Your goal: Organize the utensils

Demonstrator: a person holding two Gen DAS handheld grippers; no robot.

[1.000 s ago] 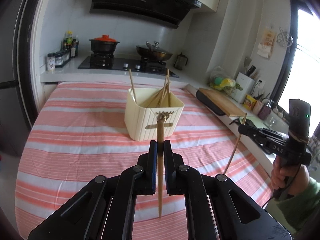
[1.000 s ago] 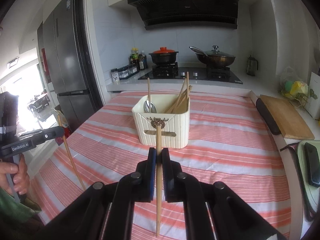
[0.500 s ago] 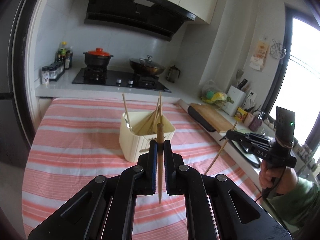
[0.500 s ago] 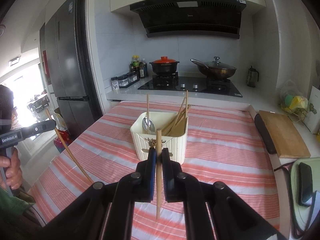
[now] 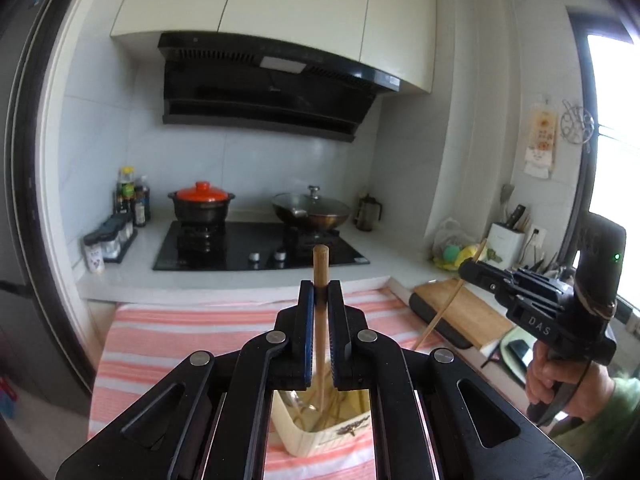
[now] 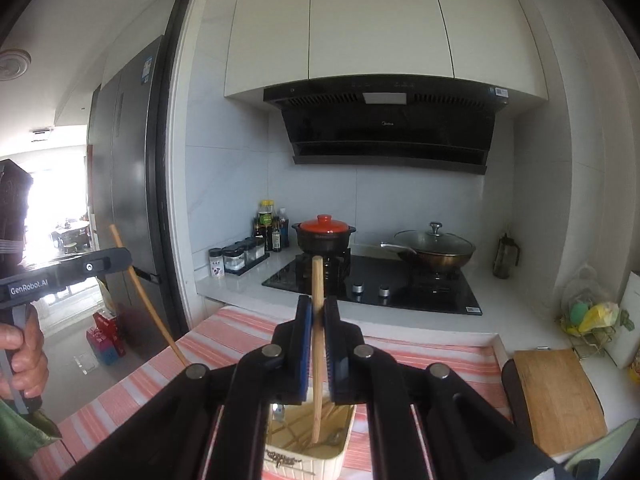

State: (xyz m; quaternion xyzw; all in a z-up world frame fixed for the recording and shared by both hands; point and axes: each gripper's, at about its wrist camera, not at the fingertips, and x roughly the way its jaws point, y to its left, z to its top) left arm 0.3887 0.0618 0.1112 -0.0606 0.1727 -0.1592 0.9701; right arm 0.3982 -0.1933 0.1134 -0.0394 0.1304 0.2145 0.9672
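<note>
My left gripper (image 5: 320, 292) is shut on a wooden chopstick (image 5: 320, 276) held upright; its lower end hangs over the open top of the cream utensil holder (image 5: 316, 438), seen below between the gripper arms. My right gripper (image 6: 317, 308) is shut on another wooden chopstick (image 6: 317, 280), also upright, with its lower tip inside the holder's (image 6: 308, 460) mouth among several chopsticks and a spoon. Each gripper also shows in the other's view: the right one (image 5: 464, 270) at the right, the left one (image 6: 120, 258) at the left, each with its chopstick slanting down.
The holder stands on a table with a red-striped cloth (image 5: 160, 340). Behind is a counter with a black hob (image 5: 256, 248), a red-lidded pot (image 5: 202, 204), a wok (image 5: 312, 210) and spice jars (image 5: 108, 236). A wooden cutting board (image 6: 560, 396) lies at the right. A fridge (image 6: 120, 200) stands at the left.
Both grippers have risen and moved forward over the holder with their chopsticks. The holder has dropped from the middle of both views to the bottom, under the fingers.
</note>
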